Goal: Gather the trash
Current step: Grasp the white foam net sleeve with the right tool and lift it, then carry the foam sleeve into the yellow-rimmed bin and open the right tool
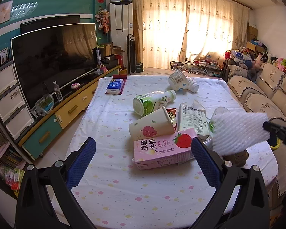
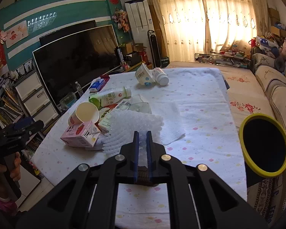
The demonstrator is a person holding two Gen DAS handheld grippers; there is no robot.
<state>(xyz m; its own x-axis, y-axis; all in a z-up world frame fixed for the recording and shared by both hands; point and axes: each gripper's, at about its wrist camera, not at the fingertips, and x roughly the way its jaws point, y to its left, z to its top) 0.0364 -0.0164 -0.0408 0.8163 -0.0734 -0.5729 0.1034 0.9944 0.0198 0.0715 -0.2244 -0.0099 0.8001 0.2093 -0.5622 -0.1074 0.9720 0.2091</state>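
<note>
Right hand-held gripper (image 2: 142, 133) down-tilted, clamping foam net (image 2: 131, 126).

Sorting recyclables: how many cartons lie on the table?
2: the pink strawberry milk carton nearest the camera, and a white carton just behind it. Others may hide under the foam net.

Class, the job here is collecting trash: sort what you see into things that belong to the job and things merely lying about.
Job:
- foam net, gripped in the right tool
- pink milk carton
- paper cup
- green-label bottle
- yellow-rimmed bin

Lying about:
- television
- sofa
- tissue pack
</note>
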